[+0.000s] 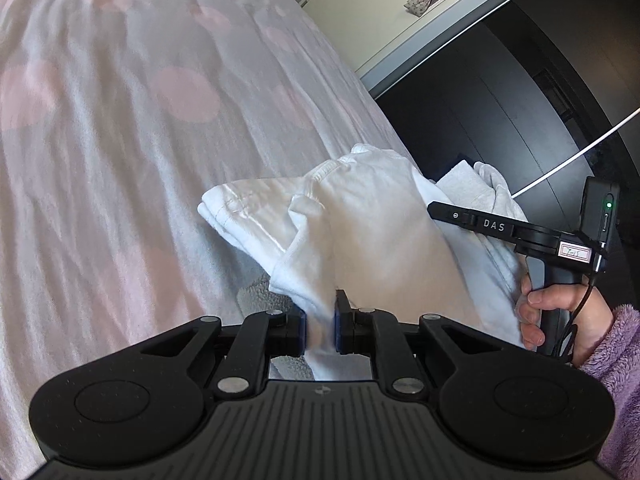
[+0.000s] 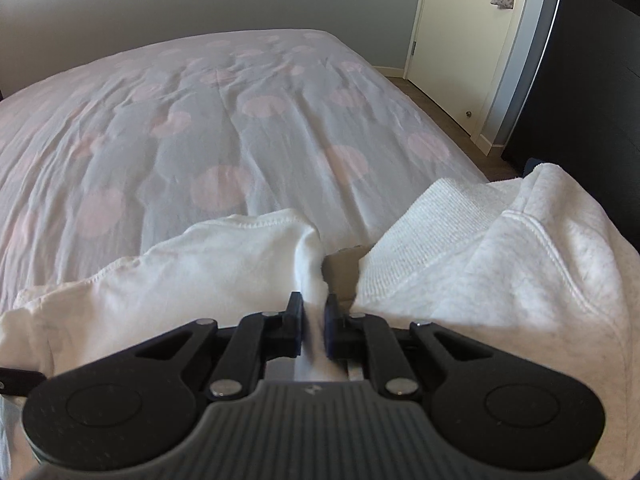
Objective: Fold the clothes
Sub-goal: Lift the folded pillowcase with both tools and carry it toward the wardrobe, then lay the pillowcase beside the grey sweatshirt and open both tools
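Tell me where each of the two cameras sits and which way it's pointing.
Left wrist: sits on the left gripper, looking down across the bed; shows its fingers shut on the white garment, plus the right gripper and hand.
Right wrist: sits on the right gripper, facing over the bed toward the door; shows its fingers shut on the white garment.
Shared: bed, garment, door.

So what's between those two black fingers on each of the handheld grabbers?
White fabric. In the left wrist view the left gripper pinches the white garment; in the right wrist view the right gripper pinches it too.
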{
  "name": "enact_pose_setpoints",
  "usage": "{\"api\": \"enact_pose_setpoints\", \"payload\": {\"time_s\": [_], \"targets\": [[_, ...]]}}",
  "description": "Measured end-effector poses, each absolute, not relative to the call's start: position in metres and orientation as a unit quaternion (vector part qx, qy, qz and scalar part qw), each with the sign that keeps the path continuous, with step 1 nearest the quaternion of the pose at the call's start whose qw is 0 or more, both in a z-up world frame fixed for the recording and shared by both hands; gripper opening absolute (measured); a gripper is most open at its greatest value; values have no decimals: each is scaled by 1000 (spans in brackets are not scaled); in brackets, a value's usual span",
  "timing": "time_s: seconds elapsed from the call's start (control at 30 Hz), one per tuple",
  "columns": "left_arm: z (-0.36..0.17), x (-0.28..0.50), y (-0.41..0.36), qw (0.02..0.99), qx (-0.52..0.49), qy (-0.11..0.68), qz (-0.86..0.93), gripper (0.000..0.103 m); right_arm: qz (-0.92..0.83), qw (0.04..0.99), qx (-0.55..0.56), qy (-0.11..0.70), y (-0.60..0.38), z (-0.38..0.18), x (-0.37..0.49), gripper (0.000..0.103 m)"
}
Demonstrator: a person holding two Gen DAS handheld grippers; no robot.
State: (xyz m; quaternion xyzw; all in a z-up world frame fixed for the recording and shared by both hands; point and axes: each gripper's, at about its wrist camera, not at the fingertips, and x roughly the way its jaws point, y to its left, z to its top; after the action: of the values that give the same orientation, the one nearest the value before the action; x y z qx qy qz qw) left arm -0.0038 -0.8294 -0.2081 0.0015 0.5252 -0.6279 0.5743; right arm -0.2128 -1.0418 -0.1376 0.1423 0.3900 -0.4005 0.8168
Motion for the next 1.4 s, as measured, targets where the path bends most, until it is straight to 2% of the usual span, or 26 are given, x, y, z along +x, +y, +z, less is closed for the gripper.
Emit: {"api": "enact_pose_setpoints", "payload": {"time_s": [0.2, 0.27, 0.43, 0.5, 0.57, 0.67, 0.73, 0.87, 0.9, 0.93, 0.97, 1.23, 1.4], "targets": [[-185, -5, -818, 574, 15, 528, -626, 15, -398, 828, 150, 365, -1028, -106, -225, 17], [-176, -7, -812, 583, 25, 513, -630, 17, -392, 836, 136, 360, -1016, -91, -235, 23], [-159, -9, -791, 611, 37, 482, -627, 19, -394, 840, 91, 363, -987, -70, -261, 23], [-154, -9, -789, 615, 38, 475, -628, 19, -406, 832, 58, 373, -975, -72, -269, 31], [-148, -11, -787, 617, 41, 469, -631, 19, -424, 817, 17, 390, -966, -79, -274, 47], [-147, -12, -786, 616, 43, 467, -633, 19, -435, 798, -23, 415, -961, -94, -276, 61], [-147, -12, -786, 616, 44, 467, -633, 19, -441, 787, -40, 429, -962, -106, -275, 67], [-147, -13, -787, 615, 51, 463, -636, 19, -450, 776, -40, 440, -975, -121, -274, 66], [-147, -13, -788, 615, 52, 463, -636, 19, -453, 774, -41, 441, -978, -123, -274, 63], [-147, -13, -789, 614, 52, 463, -637, 19, -462, 769, -39, 439, -984, -123, -276, 50], [-147, -13, -789, 614, 51, 463, -637, 19, -470, 766, -36, 437, -989, -123, -277, 44], [-150, -12, -792, 609, 46, 466, -640, 19, -486, 767, 43, 417, -1041, -115, -295, 43], [-148, -9, -787, 607, 45, 469, -641, 19, -508, 756, 52, 410, -1059, -109, -296, 43]]}}
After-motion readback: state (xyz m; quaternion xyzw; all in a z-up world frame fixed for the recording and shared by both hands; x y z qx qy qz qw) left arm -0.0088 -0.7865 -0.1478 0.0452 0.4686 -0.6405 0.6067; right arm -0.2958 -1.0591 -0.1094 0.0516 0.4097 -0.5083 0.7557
